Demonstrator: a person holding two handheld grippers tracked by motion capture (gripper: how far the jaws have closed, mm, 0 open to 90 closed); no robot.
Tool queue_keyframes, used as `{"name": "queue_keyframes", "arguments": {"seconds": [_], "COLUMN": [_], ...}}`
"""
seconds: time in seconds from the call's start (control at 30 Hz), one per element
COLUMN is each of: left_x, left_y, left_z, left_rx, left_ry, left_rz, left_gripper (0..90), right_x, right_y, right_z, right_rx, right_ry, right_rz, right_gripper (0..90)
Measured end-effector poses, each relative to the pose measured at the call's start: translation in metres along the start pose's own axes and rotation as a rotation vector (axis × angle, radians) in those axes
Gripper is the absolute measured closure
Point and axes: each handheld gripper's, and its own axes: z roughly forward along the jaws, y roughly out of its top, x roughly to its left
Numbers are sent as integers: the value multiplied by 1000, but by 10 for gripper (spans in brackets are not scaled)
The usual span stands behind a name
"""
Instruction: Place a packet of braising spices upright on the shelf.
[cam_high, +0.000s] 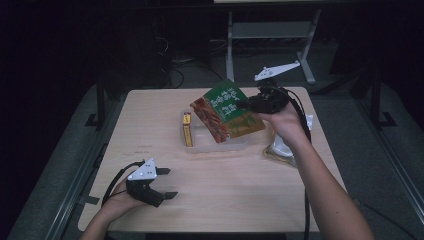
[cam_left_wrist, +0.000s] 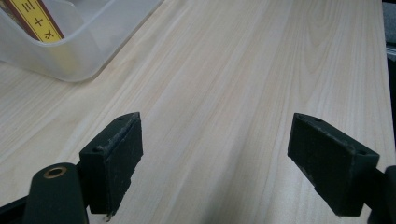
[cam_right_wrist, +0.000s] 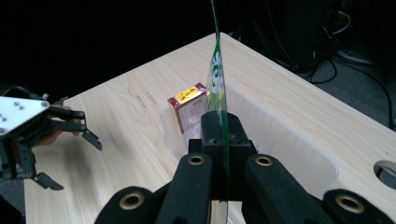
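Note:
My right gripper (cam_high: 243, 104) is shut on a flat green and orange snack packet (cam_high: 227, 111), held tilted in the air over a clear plastic bin (cam_high: 197, 146) at the table's middle. In the right gripper view the packet (cam_right_wrist: 216, 79) stands edge-on between the pads (cam_right_wrist: 211, 133), above the bin (cam_right_wrist: 299, 149). A red and yellow box (cam_high: 187, 129) stands inside the bin at its left end; the same box (cam_right_wrist: 187, 112) shows past the packet. My left gripper (cam_high: 167, 183) rests open near the table's front left, its pads (cam_left_wrist: 114, 161) wide apart over bare wood.
A clear bag (cam_high: 281, 149) lies on the table under the right forearm, at the right edge. The bin's corner (cam_left_wrist: 79, 56) sits ahead and left of the left gripper. A metal stand (cam_high: 270, 35) is on the floor beyond the table.

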Motion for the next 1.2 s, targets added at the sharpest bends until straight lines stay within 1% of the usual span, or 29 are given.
{"name": "queue_keyframes", "arguments": {"seconds": [0.23, 0.33, 0.53, 0.6, 0.73, 0.9, 1.03, 1.2], "left_x": [-1, -1, -1, -1, -2, -1, -2, -2], "left_y": [0, -1, -1, -1, -1, -1, -1, -1], "left_z": [1, 1, 1, 2, 2, 2, 2, 1], "left_rx": [4, 9, 10, 11, 13, 12, 16, 10], "left_ry": [-9, -11, -13, -17, -20, -17, -19, -15], "left_rz": [0, 3, 5, 8, 12, 13, 16, 16], "left_gripper": [175, 175, 174, 171, 168, 168, 168, 168], "right_x": [-1, -2, -4, -5, -6, -6, -9, -11], "right_y": [0, 1, 3, 4, 7, 9, 10, 13], "right_z": [6, 12, 22, 25, 32, 39, 45, 50], "right_rx": [20, 35, 53, 61, 75, 87, 95, 105], "right_ry": [-24, -35, -48, -50, -63, -73, -81, -87], "right_rz": [23, 42, 57, 52, 55, 69, 64, 70], "right_gripper": [900, 900, 900, 900, 900, 900, 900, 900]}}
